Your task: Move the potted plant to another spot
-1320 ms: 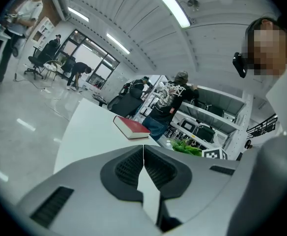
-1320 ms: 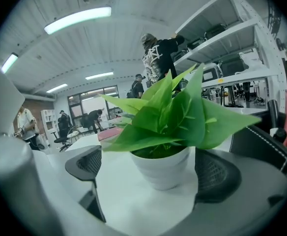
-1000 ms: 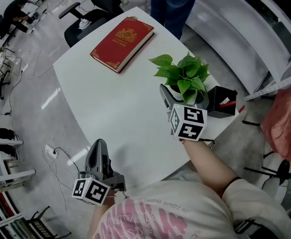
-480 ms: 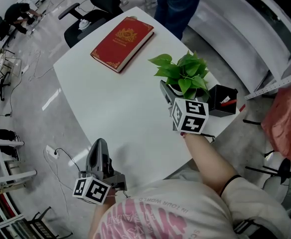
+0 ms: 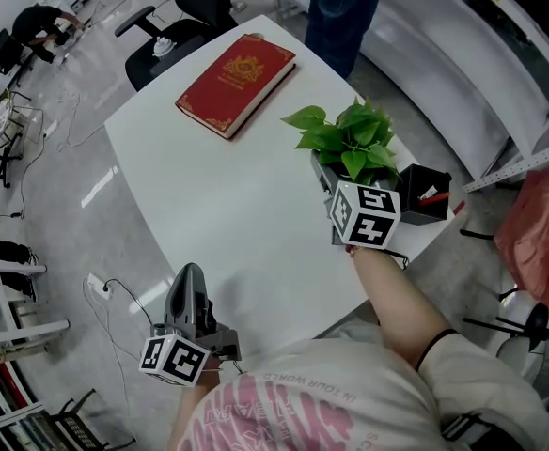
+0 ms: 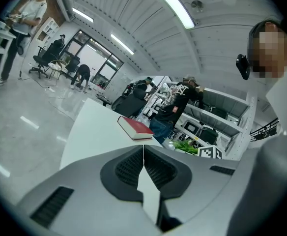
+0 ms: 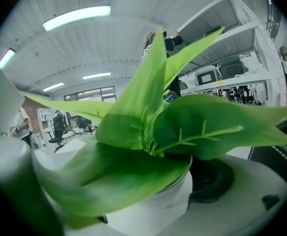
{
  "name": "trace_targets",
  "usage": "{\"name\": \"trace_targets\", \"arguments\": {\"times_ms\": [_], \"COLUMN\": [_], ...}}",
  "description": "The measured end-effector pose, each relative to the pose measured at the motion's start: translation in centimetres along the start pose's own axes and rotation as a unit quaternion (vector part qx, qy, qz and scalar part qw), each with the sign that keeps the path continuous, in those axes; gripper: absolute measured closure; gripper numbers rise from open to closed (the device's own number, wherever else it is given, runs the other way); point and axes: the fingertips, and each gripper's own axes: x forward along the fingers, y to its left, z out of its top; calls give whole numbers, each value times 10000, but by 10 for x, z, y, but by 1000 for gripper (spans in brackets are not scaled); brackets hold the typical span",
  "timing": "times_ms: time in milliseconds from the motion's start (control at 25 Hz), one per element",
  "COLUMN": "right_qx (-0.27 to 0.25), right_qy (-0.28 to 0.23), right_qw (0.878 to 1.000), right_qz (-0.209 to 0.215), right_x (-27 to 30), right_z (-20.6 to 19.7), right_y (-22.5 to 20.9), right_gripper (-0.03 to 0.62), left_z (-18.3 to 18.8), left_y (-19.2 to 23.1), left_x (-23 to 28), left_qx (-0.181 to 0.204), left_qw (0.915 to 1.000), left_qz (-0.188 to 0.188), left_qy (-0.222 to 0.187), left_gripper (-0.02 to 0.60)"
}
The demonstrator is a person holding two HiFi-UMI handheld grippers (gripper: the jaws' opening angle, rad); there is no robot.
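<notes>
A potted plant [image 5: 350, 144] with broad green leaves stands in a white pot [image 7: 148, 208] near the right edge of the white table [image 5: 218, 205]. My right gripper [image 5: 343, 173] reaches round the pot from the near side, open. Its jaws have just been closing, with the pot between them. In the right gripper view the right pad [image 7: 210, 181] lies against the pot's side, while leaves hide the left jaw. My left gripper [image 5: 188, 280] hangs at the table's near edge, shut and empty, its pads [image 6: 133, 166] meeting. The plant [image 6: 185, 146] shows small and far off there.
A red book [image 5: 237, 83] lies at the table's far side. A black pen holder [image 5: 423, 194] stands right beside the pot, at the table's right corner. A person in jeans [image 5: 336, 7] and a black office chair [image 5: 176, 26] stand behind the table.
My right gripper has slid a little further in around the pot. The left gripper has stayed where it was.
</notes>
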Motion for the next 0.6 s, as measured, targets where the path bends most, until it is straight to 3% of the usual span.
{"name": "trace_targets", "arguments": {"times_ms": [600], "right_qx": [8], "right_qy": [169], "right_qw": [9997], "right_qz": [177], "right_x": [3], "right_z": [0], "right_y": [6], "right_gripper": [56], "left_z": [2], "left_y": [3], "left_x": [4], "left_qx": [-91], "left_qw": [9999], "left_qz": [-45], "left_qy": [-11], "left_gripper": [557]}}
